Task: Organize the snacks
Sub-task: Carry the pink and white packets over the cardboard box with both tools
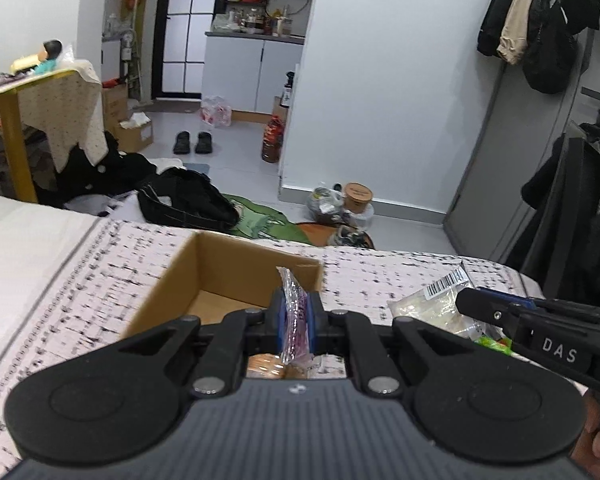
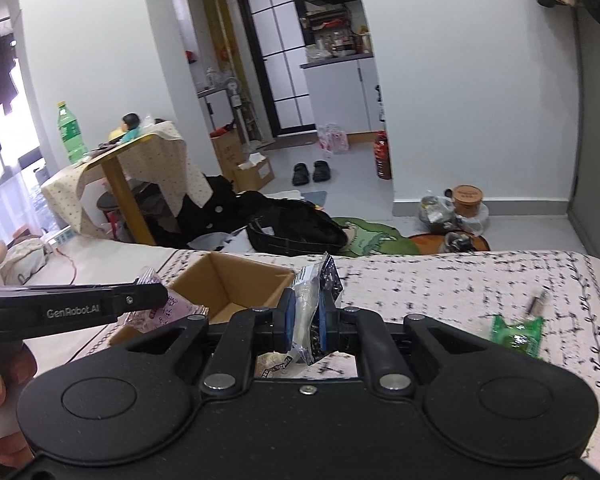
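Note:
An open cardboard box [image 1: 236, 272] sits on the patterned bed cover; it also shows in the right wrist view [image 2: 236, 284]. My left gripper [image 1: 295, 316] is shut on a pink clear snack packet [image 1: 294, 312], held above the box's near edge; that packet shows in the right wrist view [image 2: 164, 312]. My right gripper [image 2: 305, 320] is shut on a clear and dark snack bag [image 2: 314, 300], held just right of the box. The bag shows with a barcode in the left wrist view [image 1: 440, 300], with the right gripper [image 1: 466, 300] beside it.
A green snack packet [image 2: 516, 330] and a pen-like item [image 2: 538, 304] lie on the cover [image 2: 460, 280] to the right. Beyond the bed edge are black bags [image 1: 188, 196], a draped table [image 1: 60, 108], slippers [image 1: 192, 142] and a door [image 1: 540, 140].

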A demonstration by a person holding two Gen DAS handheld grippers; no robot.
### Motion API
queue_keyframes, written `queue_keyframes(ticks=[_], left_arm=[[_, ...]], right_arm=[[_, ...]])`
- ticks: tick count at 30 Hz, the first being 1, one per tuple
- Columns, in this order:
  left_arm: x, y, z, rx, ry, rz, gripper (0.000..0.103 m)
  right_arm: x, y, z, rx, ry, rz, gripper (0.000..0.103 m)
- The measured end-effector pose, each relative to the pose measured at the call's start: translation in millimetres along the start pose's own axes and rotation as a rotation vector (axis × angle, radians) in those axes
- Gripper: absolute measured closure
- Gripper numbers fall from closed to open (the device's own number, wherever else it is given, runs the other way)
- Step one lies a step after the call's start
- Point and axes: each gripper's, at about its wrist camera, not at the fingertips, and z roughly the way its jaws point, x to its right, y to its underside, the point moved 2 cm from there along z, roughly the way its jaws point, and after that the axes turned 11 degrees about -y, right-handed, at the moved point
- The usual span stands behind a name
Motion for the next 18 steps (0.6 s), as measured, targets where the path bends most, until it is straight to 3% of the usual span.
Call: queue_keyframes(ticks=[12, 18], left_arm=[[-38.5, 0.0, 3.2, -0.030, -0.088, -0.042, 0.093], [-48.1, 4.6, 12.1, -0.082, -0.081, -0.066, 0.093]], right_arm=[[-36.9, -5.3, 29.0, -0.052, -0.091, -0.117, 0.091], [-46.1, -9.4, 42.7, -0.063, -0.118, -0.124, 0.091]])
